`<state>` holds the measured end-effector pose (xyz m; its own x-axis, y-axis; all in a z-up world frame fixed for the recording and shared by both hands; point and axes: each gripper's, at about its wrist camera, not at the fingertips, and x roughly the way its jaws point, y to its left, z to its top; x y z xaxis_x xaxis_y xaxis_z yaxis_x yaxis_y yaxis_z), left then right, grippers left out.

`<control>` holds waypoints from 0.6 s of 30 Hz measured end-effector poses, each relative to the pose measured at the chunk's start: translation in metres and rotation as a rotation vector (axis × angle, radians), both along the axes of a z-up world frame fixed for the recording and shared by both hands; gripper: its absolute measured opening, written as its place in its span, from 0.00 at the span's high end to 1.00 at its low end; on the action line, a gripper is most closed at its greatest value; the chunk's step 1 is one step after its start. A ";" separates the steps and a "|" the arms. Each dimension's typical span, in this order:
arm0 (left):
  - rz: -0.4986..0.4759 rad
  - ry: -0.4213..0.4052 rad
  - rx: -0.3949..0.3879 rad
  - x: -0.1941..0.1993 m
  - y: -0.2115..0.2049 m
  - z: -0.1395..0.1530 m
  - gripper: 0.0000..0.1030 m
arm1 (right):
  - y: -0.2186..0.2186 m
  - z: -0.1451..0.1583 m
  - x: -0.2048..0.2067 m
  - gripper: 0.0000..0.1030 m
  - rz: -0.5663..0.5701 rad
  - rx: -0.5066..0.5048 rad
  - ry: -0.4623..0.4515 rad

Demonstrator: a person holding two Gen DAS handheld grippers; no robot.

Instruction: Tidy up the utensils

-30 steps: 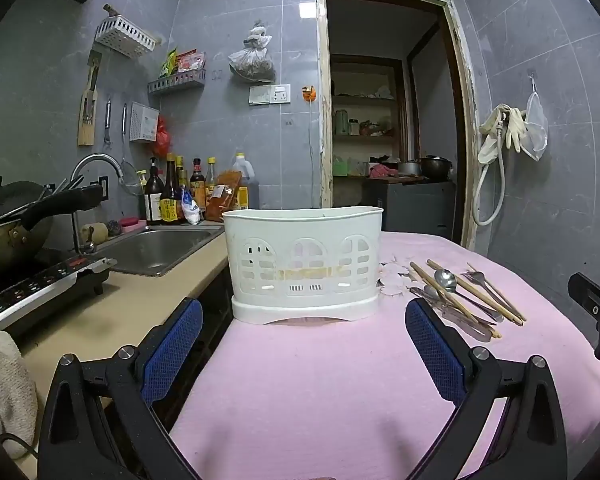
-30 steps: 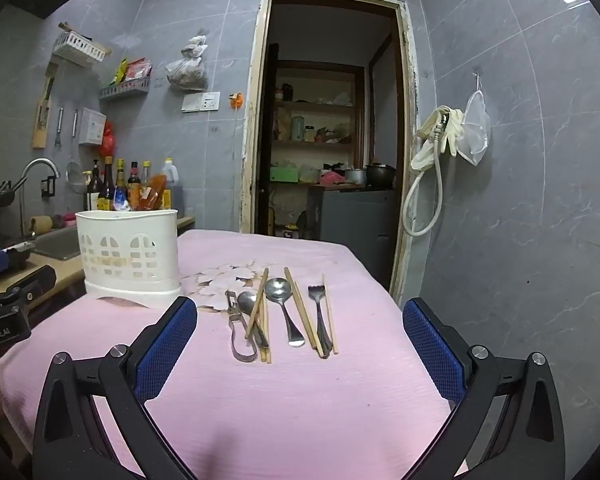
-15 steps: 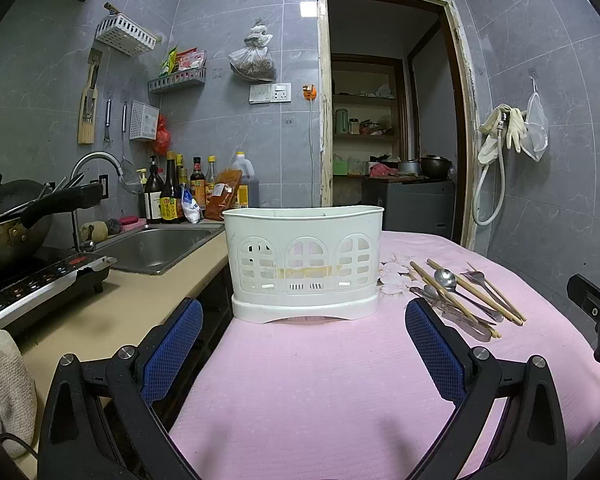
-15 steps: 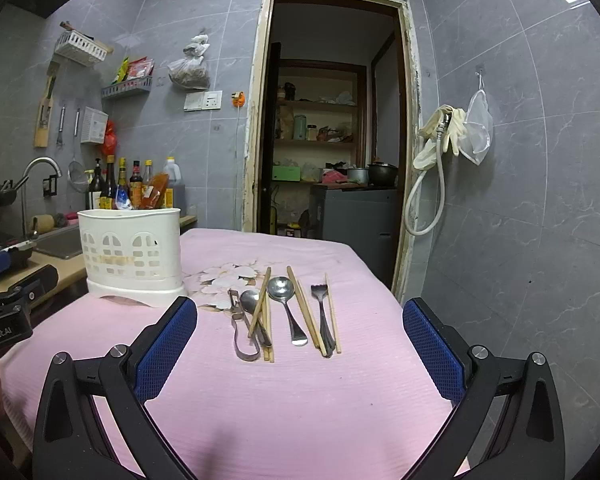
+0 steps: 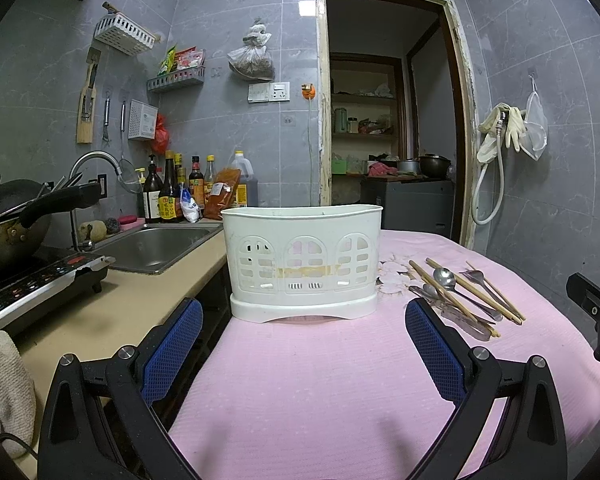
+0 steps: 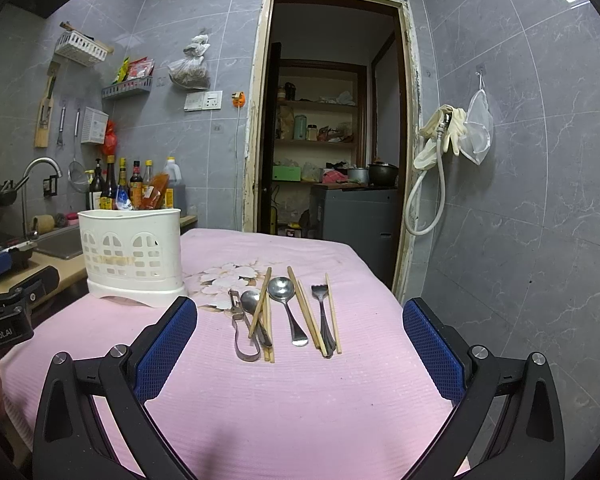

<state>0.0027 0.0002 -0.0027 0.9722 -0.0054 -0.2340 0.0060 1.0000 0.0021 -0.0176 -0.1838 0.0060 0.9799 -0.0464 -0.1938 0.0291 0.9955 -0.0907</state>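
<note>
A white plastic utensil holder (image 5: pixel 302 262) stands on the pink cloth; it also shows in the right wrist view (image 6: pixel 131 254) at the left. To its right lie utensils side by side: two spoons (image 6: pixel 286 304), a fork (image 6: pixel 324 316), several wooden chopsticks (image 6: pixel 306 310) and a metal peeler (image 6: pixel 240 328). They show in the left wrist view as a cluster (image 5: pixel 454 290). My left gripper (image 5: pixel 303 344) is open and empty, facing the holder. My right gripper (image 6: pixel 300 344) is open and empty, just short of the utensils.
A counter with a sink (image 5: pixel 152 246), a stove with a wok (image 5: pixel 8 228) and sauce bottles (image 5: pixel 172 196) runs along the left. The pink table's right edge (image 6: pixel 384 284) drops off beside a tiled wall. A doorway (image 6: pixel 328 136) is behind.
Both grippers stay open and empty. The right gripper has crept slightly closer to the utensils; the left view is almost unchanged.
</note>
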 end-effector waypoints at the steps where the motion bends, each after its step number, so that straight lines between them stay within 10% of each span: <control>1: 0.000 0.000 0.000 0.000 0.000 0.000 0.03 | 0.000 0.000 0.000 0.00 0.000 -0.001 0.000; 18: -0.001 0.002 -0.002 0.000 0.000 0.000 0.03 | 0.001 -0.001 0.002 0.00 0.001 0.000 0.001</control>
